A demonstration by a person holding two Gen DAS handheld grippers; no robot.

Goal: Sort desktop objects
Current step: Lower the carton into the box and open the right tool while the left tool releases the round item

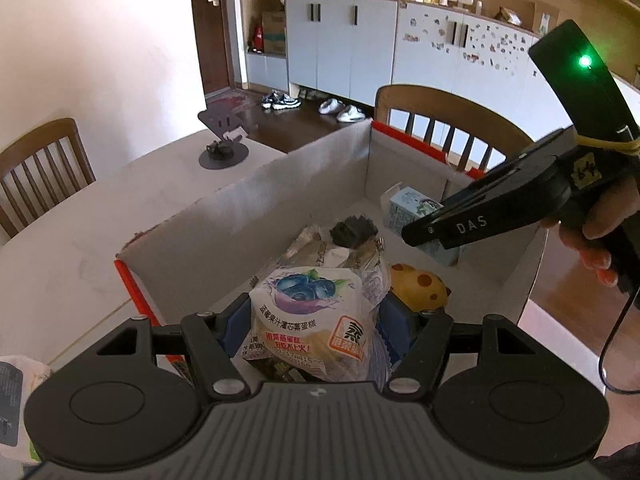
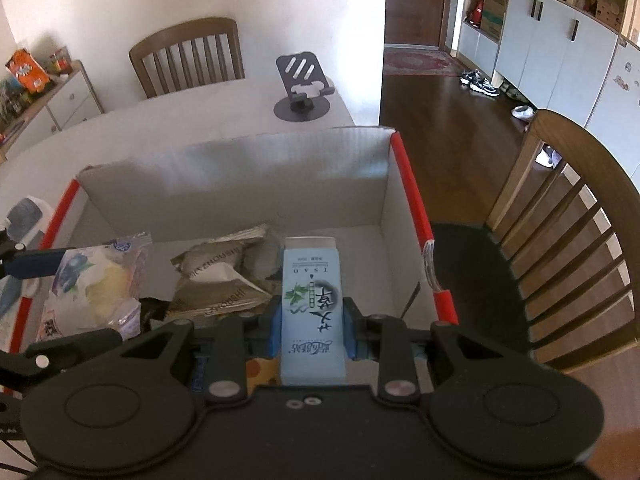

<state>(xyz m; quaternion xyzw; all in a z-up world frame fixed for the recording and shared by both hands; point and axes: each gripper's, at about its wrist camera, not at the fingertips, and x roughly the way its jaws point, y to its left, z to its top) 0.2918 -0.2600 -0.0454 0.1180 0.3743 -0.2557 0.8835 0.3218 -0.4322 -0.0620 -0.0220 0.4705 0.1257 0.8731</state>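
Note:
A cardboard box (image 1: 224, 216) with red edges sits on the white table; in the right wrist view its far wall (image 2: 240, 176) faces me. My left gripper (image 1: 314, 326) is shut on a blueberry cake packet (image 1: 308, 316) and holds it over the box's near end. My right gripper (image 2: 312, 330) is shut on a light blue tea carton (image 2: 312, 308), held over the box's right side; the carton also shows in the left wrist view (image 1: 416, 208). Inside the box lie beige snack packets (image 2: 224, 276), a dark object (image 1: 354, 230) and a yellow spotted item (image 1: 418, 284).
A grey phone stand (image 2: 302, 88) stands on the table beyond the box. Wooden chairs stand at the far side (image 2: 188, 56) and right side (image 2: 568, 240) of the table. A white packet (image 1: 16, 400) lies left of the box.

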